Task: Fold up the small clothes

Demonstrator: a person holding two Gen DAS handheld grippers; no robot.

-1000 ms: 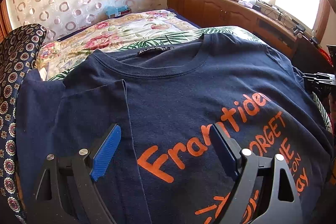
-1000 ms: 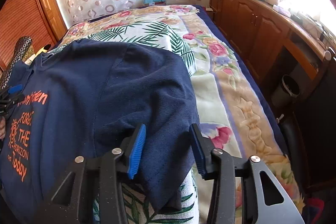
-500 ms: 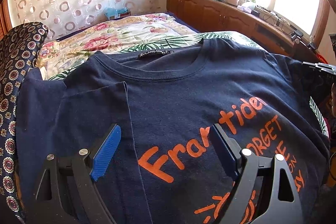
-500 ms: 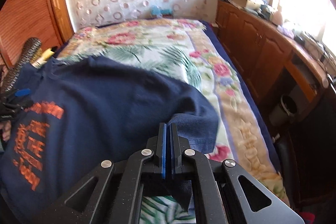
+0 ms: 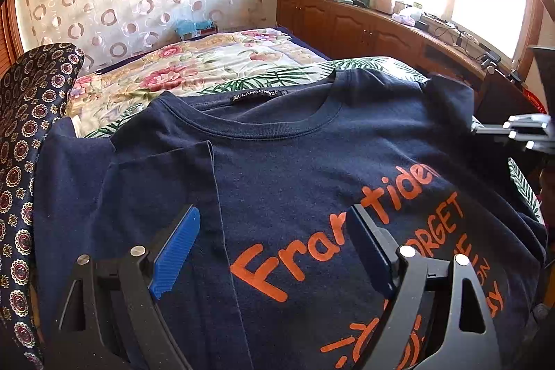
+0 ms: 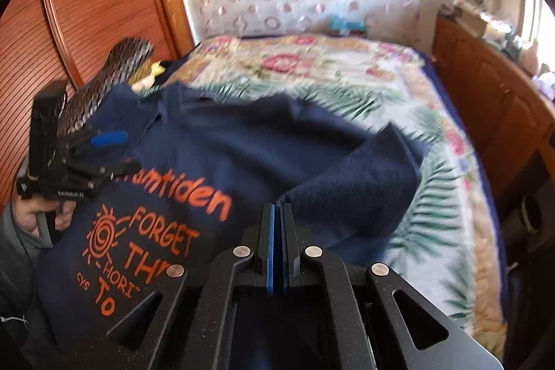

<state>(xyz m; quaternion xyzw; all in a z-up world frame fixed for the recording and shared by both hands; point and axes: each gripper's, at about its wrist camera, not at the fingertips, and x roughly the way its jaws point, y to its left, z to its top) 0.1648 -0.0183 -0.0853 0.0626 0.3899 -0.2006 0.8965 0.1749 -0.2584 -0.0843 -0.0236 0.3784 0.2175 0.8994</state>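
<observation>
**Second sleeve lifted toward the chest of a navy T-shirt**

A navy T-shirt (image 5: 298, 162) with orange lettering lies face up across the near end of a bed (image 5: 215, 65), its collar toward the far end. The right gripper (image 6: 277, 214) has its jaws clamped flat on the edge of the shirt's sleeve (image 6: 364, 175), which stands up in a loose fold off the bed's right side; the pinch at the hem appears meant to carry the sleeve inward over the print. The opposite sleeve (image 5: 156, 182) already lies folded onto the chest. Above it the left gripper (image 5: 274, 238) hangs with jaws wide apart and nothing between them, seemingly placed to pin the cloth while the other side is drawn across. Part of a hand (image 6: 45, 214) on its handle shows in the right wrist view.

A dark patterned cloth (image 5: 31, 134) lies touching the shirt along the bed's left edge. A wooden cabinet (image 5: 374, 30), cluttered on top, runs beside the right edge under the window. Nothing lies on the shirt's front in the fold's way; the lifted sleeve's own slack could crease as it lands.
</observation>
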